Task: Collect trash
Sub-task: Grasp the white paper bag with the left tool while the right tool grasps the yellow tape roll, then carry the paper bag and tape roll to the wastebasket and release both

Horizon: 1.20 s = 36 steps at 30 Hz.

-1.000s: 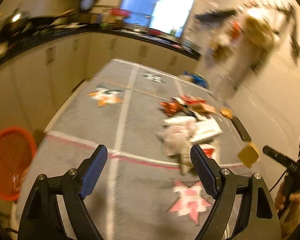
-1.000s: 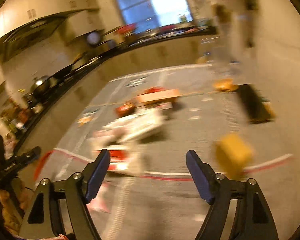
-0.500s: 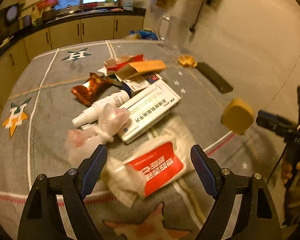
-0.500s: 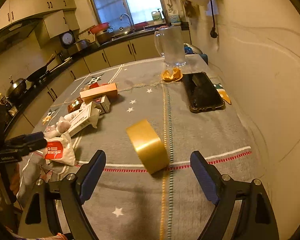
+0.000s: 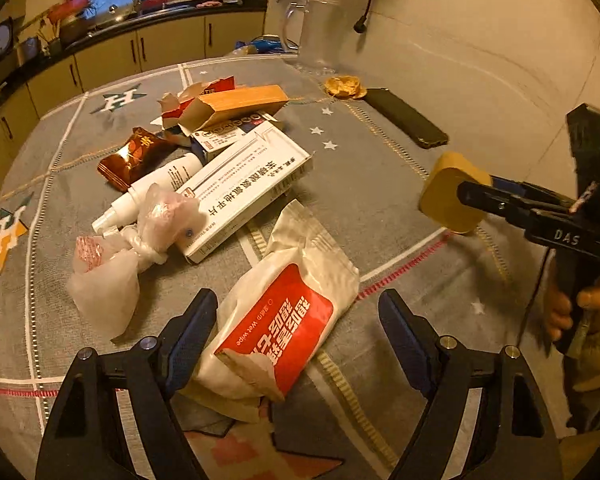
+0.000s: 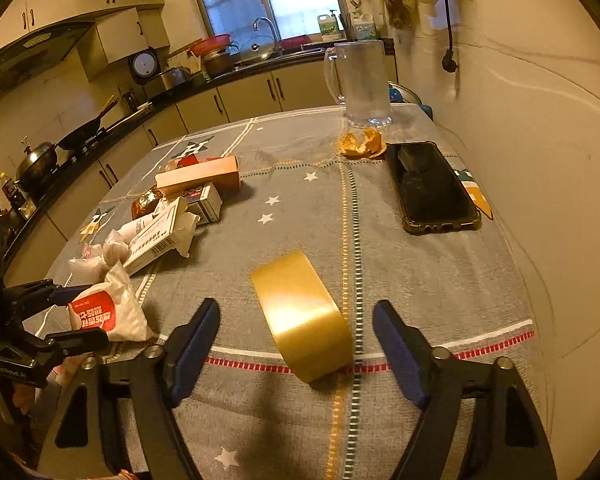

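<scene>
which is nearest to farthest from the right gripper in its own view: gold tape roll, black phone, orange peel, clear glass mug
1. Gold tape roll, between the closing jaws, untouched.
2. Black phone, right, by the wall.
3. Orange peel, beyond the phone's far end.
4. Clear glass mug, far table edge.

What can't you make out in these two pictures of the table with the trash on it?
- Wet wipe pack: near end hidden behind the left gripper fingers, left wrist view.
- Tape roll: its core faces away in the right wrist view; the right gripper covers part of it in the left wrist view.
- Small print on the white medicine box: too small.
- Any trash bin: in neither view.
</scene>
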Available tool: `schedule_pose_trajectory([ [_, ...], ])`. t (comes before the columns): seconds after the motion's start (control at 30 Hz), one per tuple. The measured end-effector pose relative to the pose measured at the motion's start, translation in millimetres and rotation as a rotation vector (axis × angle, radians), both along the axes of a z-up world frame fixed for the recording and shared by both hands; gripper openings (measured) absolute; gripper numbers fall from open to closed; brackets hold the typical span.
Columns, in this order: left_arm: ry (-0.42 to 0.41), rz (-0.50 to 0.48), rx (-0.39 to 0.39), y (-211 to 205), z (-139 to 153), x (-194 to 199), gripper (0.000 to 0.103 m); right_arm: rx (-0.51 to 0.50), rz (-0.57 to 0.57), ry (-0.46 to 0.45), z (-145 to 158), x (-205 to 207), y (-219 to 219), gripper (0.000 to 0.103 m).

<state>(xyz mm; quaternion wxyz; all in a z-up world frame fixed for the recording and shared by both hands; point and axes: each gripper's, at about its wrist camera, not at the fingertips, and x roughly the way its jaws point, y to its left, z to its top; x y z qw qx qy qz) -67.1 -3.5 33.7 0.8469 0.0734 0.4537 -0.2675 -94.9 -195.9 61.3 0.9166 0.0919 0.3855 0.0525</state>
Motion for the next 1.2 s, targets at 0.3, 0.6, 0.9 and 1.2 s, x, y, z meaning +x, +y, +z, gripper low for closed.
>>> schedule_pose_trajectory([
  [0.3,-0.046,0.030,0.032,-0.9,8.9,-13.7,0.029,0.024,-0.012,0.015,-1.8,-5.9,-1.6,0.034],
  [0.6,-0.070,0.135,-0.035,23.3,17.9,-37.0,0.027,0.063,-0.011,-0.019,10.4,-23.7,2.6,0.034],
  [0.9,-0.141,0.267,-0.154,76.6,52.6,-73.1,0.028,0.098,0.028,-0.055,27.8,-38.7,18.4,0.033],
  [1.2,-0.184,0.467,-0.242,156.8,68.6,-99.8,0.028,0.110,0.098,-0.058,36.0,-45.2,52.5,0.034],
])
